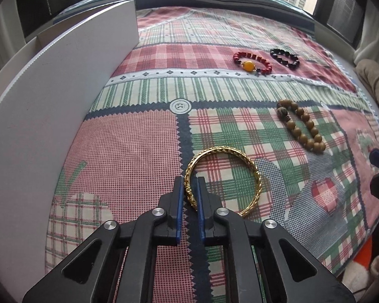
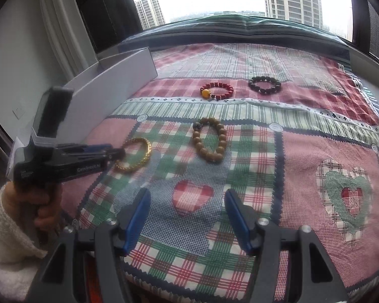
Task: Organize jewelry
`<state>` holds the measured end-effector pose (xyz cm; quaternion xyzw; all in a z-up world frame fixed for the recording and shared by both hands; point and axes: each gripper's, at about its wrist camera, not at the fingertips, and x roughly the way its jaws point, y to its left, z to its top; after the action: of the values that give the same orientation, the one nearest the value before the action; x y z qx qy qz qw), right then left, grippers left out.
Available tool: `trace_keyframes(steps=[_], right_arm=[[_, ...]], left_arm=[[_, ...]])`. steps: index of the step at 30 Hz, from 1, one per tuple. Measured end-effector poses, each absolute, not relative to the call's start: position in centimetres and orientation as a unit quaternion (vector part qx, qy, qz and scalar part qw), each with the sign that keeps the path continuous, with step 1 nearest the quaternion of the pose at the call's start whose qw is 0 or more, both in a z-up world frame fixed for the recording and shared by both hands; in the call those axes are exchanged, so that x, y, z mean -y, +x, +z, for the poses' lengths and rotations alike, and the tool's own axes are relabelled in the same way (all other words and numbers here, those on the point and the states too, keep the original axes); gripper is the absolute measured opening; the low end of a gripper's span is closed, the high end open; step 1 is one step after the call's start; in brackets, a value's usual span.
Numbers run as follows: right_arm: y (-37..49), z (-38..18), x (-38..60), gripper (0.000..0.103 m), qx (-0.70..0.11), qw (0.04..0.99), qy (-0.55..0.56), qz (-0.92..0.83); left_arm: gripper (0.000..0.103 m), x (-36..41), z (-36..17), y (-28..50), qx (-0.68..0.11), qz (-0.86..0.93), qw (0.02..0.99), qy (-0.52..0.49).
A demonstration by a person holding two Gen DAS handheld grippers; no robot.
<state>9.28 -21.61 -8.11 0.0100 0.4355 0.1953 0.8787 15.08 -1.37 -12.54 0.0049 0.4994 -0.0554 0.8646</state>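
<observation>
Four bracelets lie on a patchwork bed cover [image 1: 128,151] before a window showing tower blocks. Left hand-held gripper [image 1: 189,184] tilts steeply down, its blue pads pinched narrow on the gold bangle [image 1: 250,166] at the rim nearest it (a white-sleeved hand [image 2: 38,202] grips its handle). Right hand-held gripper [image 2: 187,202] hangs wide, holding nothing. White box [image 1: 63,88] walls the left side; wooden-bead bracelet [image 1: 300,126], red-bead bracelet [image 1: 252,61] and dark-bead bracelet [image 1: 285,58] lie well apart beyond.

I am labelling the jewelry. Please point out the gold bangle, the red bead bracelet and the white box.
gold bangle [image 1: 250,162]: left wrist view, far right rim.
red bead bracelet [image 1: 264,61]: left wrist view, red beads on right side.
white box [image 1: 63,75]: left wrist view, near side wall.
</observation>
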Motion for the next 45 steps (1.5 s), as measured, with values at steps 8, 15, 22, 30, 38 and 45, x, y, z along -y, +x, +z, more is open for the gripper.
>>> trace_keyframes(steps=[8, 15, 22, 30, 38, 45], right_arm=[[19.4, -8.6, 19.0, 0.043, -0.501, 0.841, 0.022, 0.205], [24.5, -12.6, 14.5, 0.033, -0.557, 0.814, -0.034, 0.163], [23.0, -10.2, 15.3, 0.014, -0.528, 0.831, -0.025, 0.174], [21.1, -1.0, 15.4, 0.014, -0.459, 0.849, 0.055, 0.255], [21.5, 6.1, 7.1, 0.014, -0.393, 0.843, 0.062, 0.363], [24.1, 6.1, -1.8, 0.014, -0.395, 0.809, 0.073, 0.43]], left_arm=[[0.003, -1.1, -11.8, 14.6, -0.503, -0.062, 0.86, -0.058], [0.003, -2.6, -10.3, 13.8, -0.493, -0.069, 0.863, -0.087], [0.003, -4.5, -6.7, 12.1, -0.473, -0.077, 0.871, -0.111], [0.003, -10.4, 0.2, 9.1, -0.418, -0.071, 0.893, -0.151], [0.003, -21.4, 3.0, 8.1, -0.39, 0.05, 0.906, -0.157], [0.003, -29.3, -0.6, 12.4, -0.423, 0.135, 0.88, -0.171]])
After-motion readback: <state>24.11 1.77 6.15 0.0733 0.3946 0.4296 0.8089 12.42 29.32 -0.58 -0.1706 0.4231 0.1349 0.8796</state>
